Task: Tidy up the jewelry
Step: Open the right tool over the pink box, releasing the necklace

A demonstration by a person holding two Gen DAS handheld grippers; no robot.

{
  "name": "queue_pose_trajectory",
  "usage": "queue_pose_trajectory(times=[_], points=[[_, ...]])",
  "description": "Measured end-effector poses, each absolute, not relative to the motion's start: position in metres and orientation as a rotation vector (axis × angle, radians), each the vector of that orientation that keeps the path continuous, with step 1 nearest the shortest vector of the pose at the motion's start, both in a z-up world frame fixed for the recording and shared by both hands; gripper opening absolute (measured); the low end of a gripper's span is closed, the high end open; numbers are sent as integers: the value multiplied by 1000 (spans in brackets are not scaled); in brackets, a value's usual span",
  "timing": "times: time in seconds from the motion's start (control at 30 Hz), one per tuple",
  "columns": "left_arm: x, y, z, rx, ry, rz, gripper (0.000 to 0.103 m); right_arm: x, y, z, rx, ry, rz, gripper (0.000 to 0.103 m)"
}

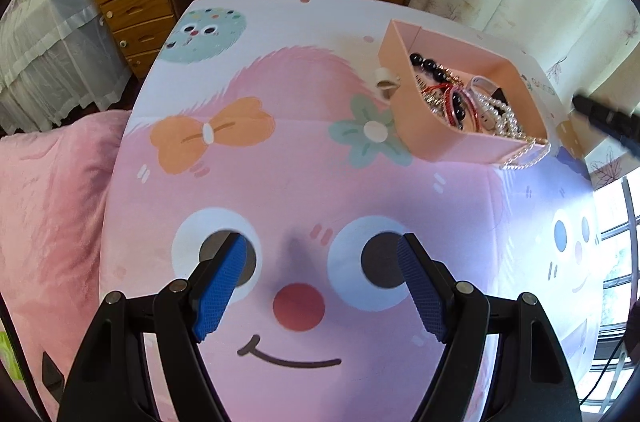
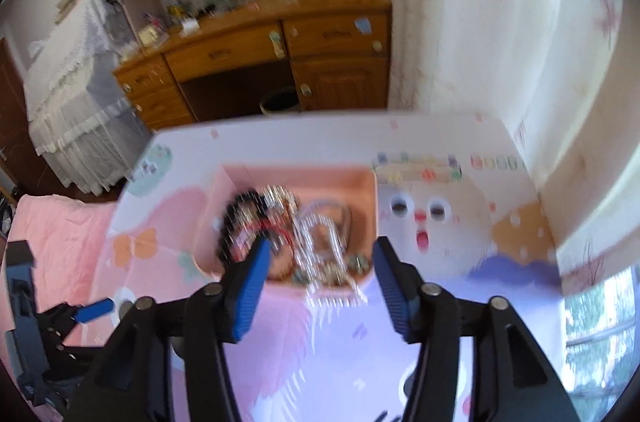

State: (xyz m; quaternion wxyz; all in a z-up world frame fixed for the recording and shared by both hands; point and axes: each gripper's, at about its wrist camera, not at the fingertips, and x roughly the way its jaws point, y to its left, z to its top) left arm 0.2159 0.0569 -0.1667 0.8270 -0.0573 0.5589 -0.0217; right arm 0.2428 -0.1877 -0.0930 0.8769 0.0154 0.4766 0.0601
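Jewelry is all heaped in the pink box on the cartoon tablecloth, with a pearl strand spilling over the box's near corner. Right gripper hangs just over the box's near edge, jaws apart with nothing clamped between them. Left gripper sits well away from the box, wide and empty.

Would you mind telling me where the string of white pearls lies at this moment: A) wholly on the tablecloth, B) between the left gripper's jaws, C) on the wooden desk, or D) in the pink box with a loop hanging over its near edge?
D: the white pearls sit in the pink box, and one loop hangs over its near edge.
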Motion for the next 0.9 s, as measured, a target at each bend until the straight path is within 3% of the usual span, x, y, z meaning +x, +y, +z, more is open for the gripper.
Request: queue_pose_trajectory(times=[0.17,0.47,0.9], points=[[207,52,-172,-115,1201,-38,76,235,-194,-137,36,1110,110,59],[204,41,-170,-91,1196,-42,76,235,-187,-183,-7,1123,161,62],[209,55,-179,-112,1214,-5,76,246,-176,-192,-33,1080,99,62]])
